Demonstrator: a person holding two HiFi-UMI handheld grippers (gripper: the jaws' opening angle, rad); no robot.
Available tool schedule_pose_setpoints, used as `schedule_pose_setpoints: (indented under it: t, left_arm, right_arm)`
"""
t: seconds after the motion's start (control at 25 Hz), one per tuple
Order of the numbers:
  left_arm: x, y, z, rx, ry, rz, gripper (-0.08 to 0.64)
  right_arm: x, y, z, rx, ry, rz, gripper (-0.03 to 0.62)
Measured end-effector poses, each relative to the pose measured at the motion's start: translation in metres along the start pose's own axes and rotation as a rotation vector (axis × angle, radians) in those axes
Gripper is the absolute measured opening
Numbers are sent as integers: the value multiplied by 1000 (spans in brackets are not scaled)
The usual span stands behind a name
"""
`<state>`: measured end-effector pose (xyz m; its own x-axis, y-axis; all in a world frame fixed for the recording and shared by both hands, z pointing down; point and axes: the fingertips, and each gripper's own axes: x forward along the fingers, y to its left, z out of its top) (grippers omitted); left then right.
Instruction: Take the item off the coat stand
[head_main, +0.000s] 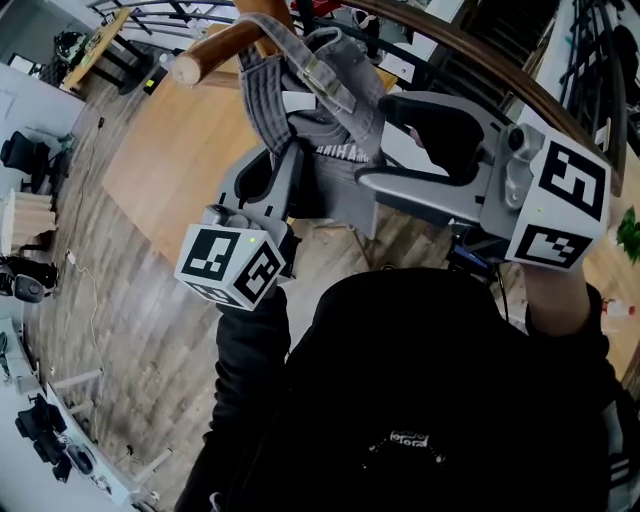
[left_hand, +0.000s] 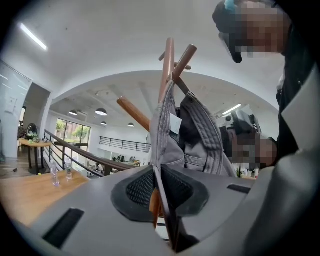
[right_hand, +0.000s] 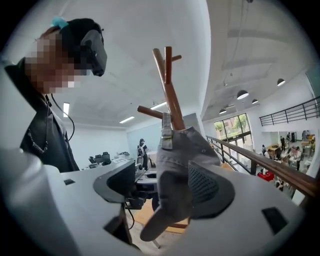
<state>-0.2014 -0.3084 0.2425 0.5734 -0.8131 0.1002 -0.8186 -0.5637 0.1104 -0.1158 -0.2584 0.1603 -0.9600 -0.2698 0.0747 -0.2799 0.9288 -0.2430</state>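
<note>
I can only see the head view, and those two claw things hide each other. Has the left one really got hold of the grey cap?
Observer: Yes. In the left gripper view, the left gripper has its pads pinched on a thin fold of the grey cap.
Operator: And the right one?
Observer: The right gripper is wide open; the cap hangs between its jaws, not pinched.
Operator: Anyone else nearby?
Observer: A person stands far off in the right gripper view.
</note>
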Motion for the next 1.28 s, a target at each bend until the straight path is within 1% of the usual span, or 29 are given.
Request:
schedule_pose_setpoints:
  t: [0.08, 0.16, 0.24, 0.28, 0.32, 0.4, 0.44, 0.52, 0.6, 0.72, 1.28]
  left_arm:
    - [3, -8, -1, -3, -5, -2, 37]
    - [8, -15, -1, -11, -17, -11, 37]
    - [12, -21, -1, -11, -23, -17, 35]
    - [12, -22, 0, -11, -26, -17, 35]
    - [9, -23, 2, -14, -30, -15, 35]
    - [-2, -22, 7, -20, -44, -12, 35]
    - [-7, -23, 8, -20, -52, -13, 35]
    - [-11, -26, 8, -16, -63, -21, 35]
    - [-12, -30, 7, -21, -72, -26, 35]
    - [-14, -33, 6, -27, -83, -18, 35]
    - [-18, -35, 13, -19, -99, 26, 34]
  right_arm:
    - [4, -3, -8, -48, 48, -31, 327]
    - [4, -18, -19, -93, 108, -92, 327]
    - [0, -36, -26, -97, 140, -141, 324]
    - [-3, -42, -26, -84, 143, -156, 307]
    - [-5, -45, -26, -70, 141, -163, 238]
    - [-6, -41, -23, -46, 130, -157, 126]
    - [-6, -37, -23, -37, 125, -145, 87]
    - [-7, -33, -26, -25, 121, -108, 49]
    - [-10, -30, -28, -16, 119, -73, 41]
    - [-13, -30, -29, -11, 114, -48, 35]
    - [-12, -28, -26, -33, 116, -13, 32]
